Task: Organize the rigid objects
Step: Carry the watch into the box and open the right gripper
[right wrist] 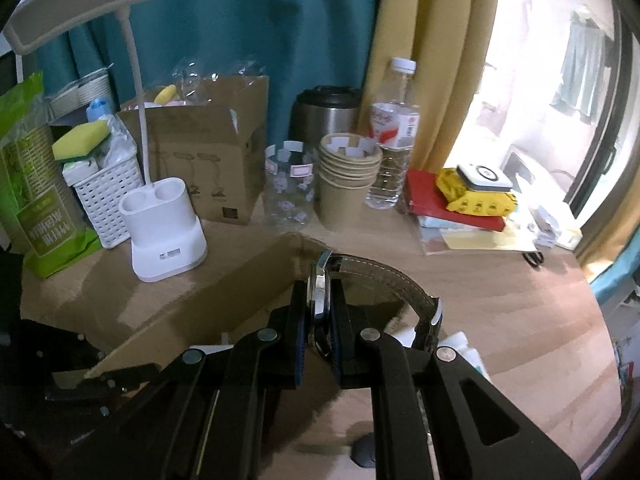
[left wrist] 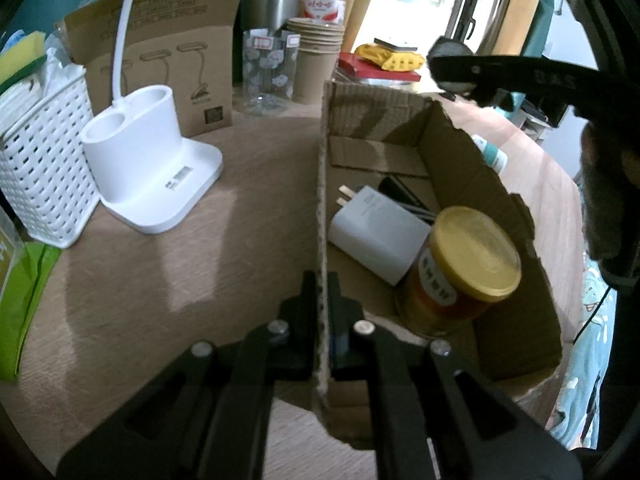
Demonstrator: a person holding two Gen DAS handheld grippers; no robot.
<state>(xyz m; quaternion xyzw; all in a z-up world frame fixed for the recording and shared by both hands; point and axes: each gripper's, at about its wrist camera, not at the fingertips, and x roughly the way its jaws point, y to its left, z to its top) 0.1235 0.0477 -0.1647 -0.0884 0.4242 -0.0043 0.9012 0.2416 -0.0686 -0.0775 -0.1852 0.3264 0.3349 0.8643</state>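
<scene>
My left gripper is shut on the near side wall of an open cardboard box. Inside the box lie a white plug charger, a yellow-lidded jar and a dark flat item partly hidden behind the charger. My right gripper is shut on a wristwatch, its case edge-on between the pads and its grey strap curving off to the right. The watch hangs over the box. In the left wrist view, the right gripper shows as a dark shape above the box's far corner.
A white lamp base and a white basket stand left of the box. Behind are a brown carton, a glass jar, stacked paper cups, a water bottle and a red book. Scissors lie far right.
</scene>
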